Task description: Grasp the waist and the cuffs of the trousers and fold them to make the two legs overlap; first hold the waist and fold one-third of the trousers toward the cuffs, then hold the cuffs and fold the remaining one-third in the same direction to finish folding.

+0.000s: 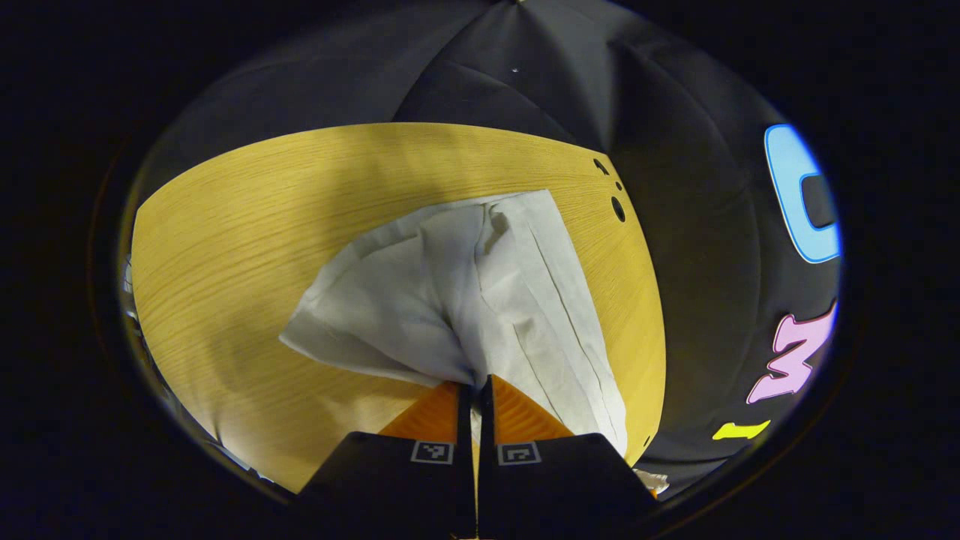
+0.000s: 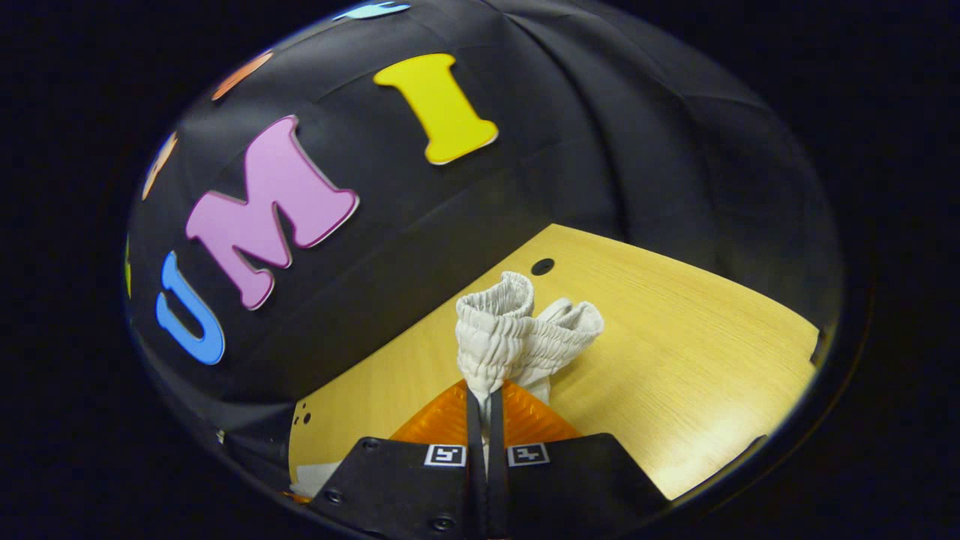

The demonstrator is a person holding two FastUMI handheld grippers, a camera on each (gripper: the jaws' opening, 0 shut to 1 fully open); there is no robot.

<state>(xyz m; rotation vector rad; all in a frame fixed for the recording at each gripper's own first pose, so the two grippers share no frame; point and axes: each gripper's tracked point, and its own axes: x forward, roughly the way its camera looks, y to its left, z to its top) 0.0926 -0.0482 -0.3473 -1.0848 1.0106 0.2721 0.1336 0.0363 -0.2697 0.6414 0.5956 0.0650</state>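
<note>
Light grey trousers (image 1: 457, 300) hang and spread over the wooden table (image 1: 247, 247) in the left gripper view. My left gripper (image 1: 475, 386) is shut on a pinch of the cloth, which fans out away from its fingertips toward the far table edge. In the right gripper view my right gripper (image 2: 484, 396) is shut on the gathered elastic waistband (image 2: 517, 330), which bunches up in ribbed folds just above the fingertips, lifted off the table (image 2: 675, 352).
The black cloth wall (image 2: 525, 135) stands close behind the table's far edge. Small dark holes (image 1: 617, 208) mark the tabletop near its corner; another hole (image 2: 542, 266) lies behind the waistband. Bare wood stretches to the left of the trousers.
</note>
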